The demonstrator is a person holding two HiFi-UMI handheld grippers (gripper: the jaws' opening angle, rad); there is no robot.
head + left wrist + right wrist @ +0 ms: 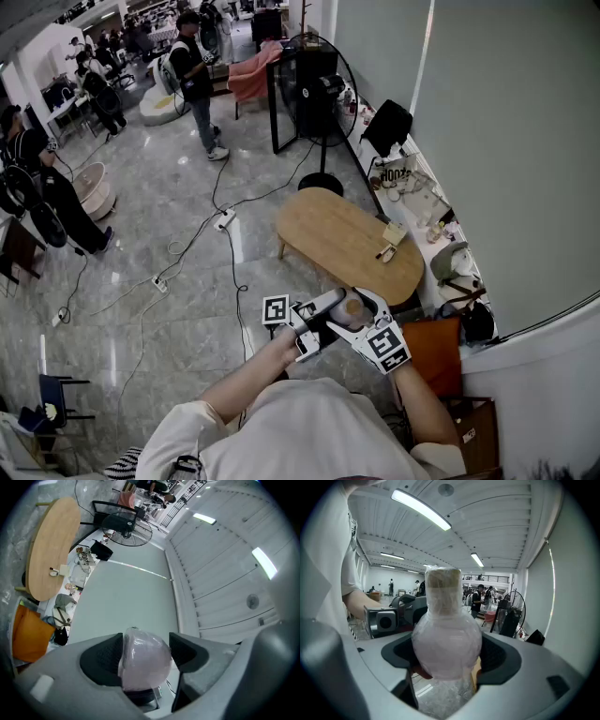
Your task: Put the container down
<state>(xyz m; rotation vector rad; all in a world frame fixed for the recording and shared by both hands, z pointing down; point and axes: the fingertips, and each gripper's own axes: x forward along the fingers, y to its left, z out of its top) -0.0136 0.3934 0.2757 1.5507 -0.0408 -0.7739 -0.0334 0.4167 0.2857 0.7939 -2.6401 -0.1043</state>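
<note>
A round-bellied container (351,310) wrapped in clear film, with a tan neck, hangs in the air in front of my chest. In the head view my left gripper (328,306) reaches it from the left and my right gripper (364,306) from the right. The right gripper view has the bulb (446,641) filling the gap between both pads, neck upright, with the left gripper's camera (377,620) just behind it. In the left gripper view the pale pink bulb (143,660) also sits between both pads, touching each side. Both grippers are shut on it.
An oval wooden table (328,234) stands ahead on the marble floor, with small items (392,240) near its right end. An orange bag (433,354) is at my right. A standing fan (319,94), a cluttered ledge (412,187), floor cables (225,220) and people (192,66) lie beyond.
</note>
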